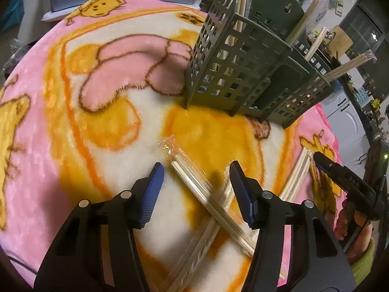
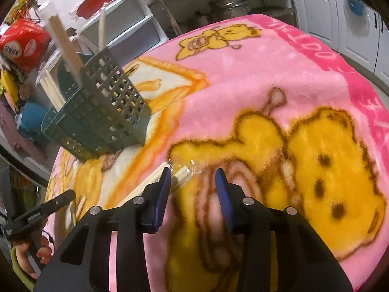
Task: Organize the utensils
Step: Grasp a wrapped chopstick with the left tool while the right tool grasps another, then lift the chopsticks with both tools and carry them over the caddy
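Between my left tool (image 1: 197, 170) pads, parted and not gripping, wrapped chopsticks (image 1: 209, 194) are lying diagonally, near-right to far-left; my right tool (image 2: 193, 175), also ungripping, is hovering beside another packet's (image 2: 181, 170) tip.

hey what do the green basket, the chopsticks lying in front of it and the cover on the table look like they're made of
Green basket: likely moulded plastic, matte, with a uniform grid of square holes.
Chopsticks: pale wood or bamboo by their colour, sealed in a clear, glossy plastic wrapper that crinkles and glints.
Cover: fuzzy fleece-like blanket, soft pile visible along the printed bear outlines; the exact fibre cannot be told.
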{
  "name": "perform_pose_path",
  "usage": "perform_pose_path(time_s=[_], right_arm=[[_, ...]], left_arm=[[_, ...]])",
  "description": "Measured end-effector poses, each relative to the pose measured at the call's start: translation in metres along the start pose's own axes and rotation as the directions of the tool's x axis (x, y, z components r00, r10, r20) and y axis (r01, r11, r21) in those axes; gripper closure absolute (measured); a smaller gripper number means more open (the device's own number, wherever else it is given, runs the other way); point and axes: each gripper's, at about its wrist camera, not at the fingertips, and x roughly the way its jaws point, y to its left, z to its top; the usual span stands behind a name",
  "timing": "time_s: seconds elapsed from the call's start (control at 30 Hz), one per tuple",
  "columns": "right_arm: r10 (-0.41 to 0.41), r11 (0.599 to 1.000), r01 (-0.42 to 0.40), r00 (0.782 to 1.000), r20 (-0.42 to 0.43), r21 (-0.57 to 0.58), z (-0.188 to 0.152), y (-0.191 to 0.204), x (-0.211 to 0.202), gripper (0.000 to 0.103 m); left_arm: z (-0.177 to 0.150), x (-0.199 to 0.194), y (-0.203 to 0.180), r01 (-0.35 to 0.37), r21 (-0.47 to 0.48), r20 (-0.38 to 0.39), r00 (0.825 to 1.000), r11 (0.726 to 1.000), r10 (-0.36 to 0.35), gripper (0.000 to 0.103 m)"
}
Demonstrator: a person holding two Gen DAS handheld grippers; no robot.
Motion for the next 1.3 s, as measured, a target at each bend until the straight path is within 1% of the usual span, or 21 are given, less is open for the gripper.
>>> perform_pose_path(time_s=[0.13, 0.27, 0.33, 0.37, 0.4, 0.53, 0.6, 0.63, 0.73, 0.9, 1.03, 1.3], right_arm=[[-0.020, 1.000, 0.020, 1.000, 0.002, -0.019, 0.003, 0.002, 0.005, 0.075], [-0.015, 1.000, 0.015, 1.000, 0.010, -0.019, 0.002, 0.003, 0.005, 0.091], [-0.020, 1.000, 0.020, 1.000, 0.016, -0.022, 0.001, 0.003, 0.004, 0.096], [-0.019, 1.000, 0.020, 1.000, 0.022, -0.017, 0.000, 0.002, 0.002, 0.096], [-0.017, 1.000, 0.017, 1.000, 0.025, -0.011, 0.000, 0.001, 0.001, 0.097], [-0.004, 1.000, 0.003, 0.999, 0.050, 0.009, -0.002, -0.001, -0.010, 0.097], [0.002, 1.000, -0.003, 0.998, 0.061, 0.011, -0.001, -0.001, -0.016, 0.097], [0.007, 1.000, -0.007, 0.998, 0.069, 0.008, -0.001, 0.000, -0.019, 0.098], [0.019, 1.000, -0.017, 0.995, 0.094, -0.016, 0.001, 0.007, -0.031, 0.098], [0.035, 0.997, -0.026, 0.991, 0.129, -0.070, 0.005, 0.019, -0.046, 0.099], [0.064, 0.993, -0.048, 0.987, 0.150, -0.108, 0.007, 0.032, -0.059, 0.099], [0.120, 0.980, -0.086, 0.975, 0.188, -0.180, 0.012, 0.058, -0.081, 0.100]], left_arm=[[0.003, 0.003, -0.001, -0.018, 0.012, -0.001, 1.000, 1.000, 0.018, 0.057], [0.006, 0.006, -0.001, -0.035, 0.012, 0.001, 0.999, 0.999, 0.035, 0.063], [0.008, 0.008, -0.002, -0.044, 0.014, 0.002, 0.999, 0.999, 0.044, 0.070], [0.009, 0.008, -0.002, -0.053, 0.017, 0.005, 0.999, 0.998, 0.053, 0.073], [0.009, 0.009, -0.001, -0.061, 0.019, 0.008, 0.998, 0.998, 0.061, 0.079], [0.011, 0.009, 0.001, -0.068, 0.017, 0.012, 0.998, 0.998, 0.068, 0.086], [0.011, 0.009, 0.002, -0.072, 0.018, 0.014, 0.997, 0.997, 0.071, 0.088], [0.011, 0.009, 0.002, -0.071, 0.018, 0.014, 0.997, 0.997, 0.071, 0.092], [0.013, 0.006, 0.003, -0.047, 0.016, 0.016, 0.999, 0.999, 0.046, 0.098], [0.013, -0.005, -0.003, -0.022, 0.033, 0.041, 0.999, 0.999, 0.020, 0.099], [0.014, -0.020, -0.013, -0.001, 0.055, 0.075, 0.997, 0.999, -0.003, 0.099], [0.020, -0.052, -0.035, 0.026, 0.103, 0.155, 0.987, 0.994, -0.042, 0.099]])
